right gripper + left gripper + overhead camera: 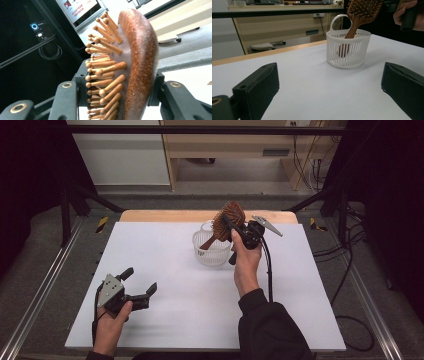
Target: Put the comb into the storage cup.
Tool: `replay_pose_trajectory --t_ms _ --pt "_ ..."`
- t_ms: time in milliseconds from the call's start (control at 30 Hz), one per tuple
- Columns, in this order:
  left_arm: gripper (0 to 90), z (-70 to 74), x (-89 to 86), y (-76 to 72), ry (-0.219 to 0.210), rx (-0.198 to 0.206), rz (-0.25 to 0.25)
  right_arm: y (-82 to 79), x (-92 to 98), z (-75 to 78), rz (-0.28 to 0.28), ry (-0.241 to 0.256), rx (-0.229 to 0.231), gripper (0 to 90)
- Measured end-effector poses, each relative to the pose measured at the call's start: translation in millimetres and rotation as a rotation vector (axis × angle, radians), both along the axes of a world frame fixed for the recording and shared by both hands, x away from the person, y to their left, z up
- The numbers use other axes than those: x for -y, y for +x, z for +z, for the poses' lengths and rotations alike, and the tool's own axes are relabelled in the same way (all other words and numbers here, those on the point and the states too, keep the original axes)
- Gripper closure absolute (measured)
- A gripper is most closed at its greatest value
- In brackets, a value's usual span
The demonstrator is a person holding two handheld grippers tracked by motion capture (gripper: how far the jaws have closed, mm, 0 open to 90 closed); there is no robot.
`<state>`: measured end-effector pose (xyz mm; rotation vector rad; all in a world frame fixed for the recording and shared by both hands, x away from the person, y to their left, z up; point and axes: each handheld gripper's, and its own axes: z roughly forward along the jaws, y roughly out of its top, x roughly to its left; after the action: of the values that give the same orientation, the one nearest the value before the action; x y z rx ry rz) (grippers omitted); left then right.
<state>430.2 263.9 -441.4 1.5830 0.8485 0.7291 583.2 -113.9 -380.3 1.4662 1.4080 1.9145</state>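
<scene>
A wooden hairbrush is clamped by its bristled head between the jaws of the right gripper, above the far middle of the desk. Its long axis is tilted: the head is held up and toward the right, while the handle slopes down to the left into a white slatted basket, which stands on the desk. The left gripper is held low near the desk's near left corner, jaws spread wide with nothing between them. Bare desk surface is seen all around the basket.
</scene>
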Motion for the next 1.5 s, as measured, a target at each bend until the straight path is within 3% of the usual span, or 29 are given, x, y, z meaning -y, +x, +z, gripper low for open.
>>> replay_pose_trajectory --t_ms 1500 --pt "1.6 -0.3 -0.2 0.9 -0.002 -0.006 0.000 1.2 -5.0 -17.8 0.007 -0.015 -0.027 50.7"
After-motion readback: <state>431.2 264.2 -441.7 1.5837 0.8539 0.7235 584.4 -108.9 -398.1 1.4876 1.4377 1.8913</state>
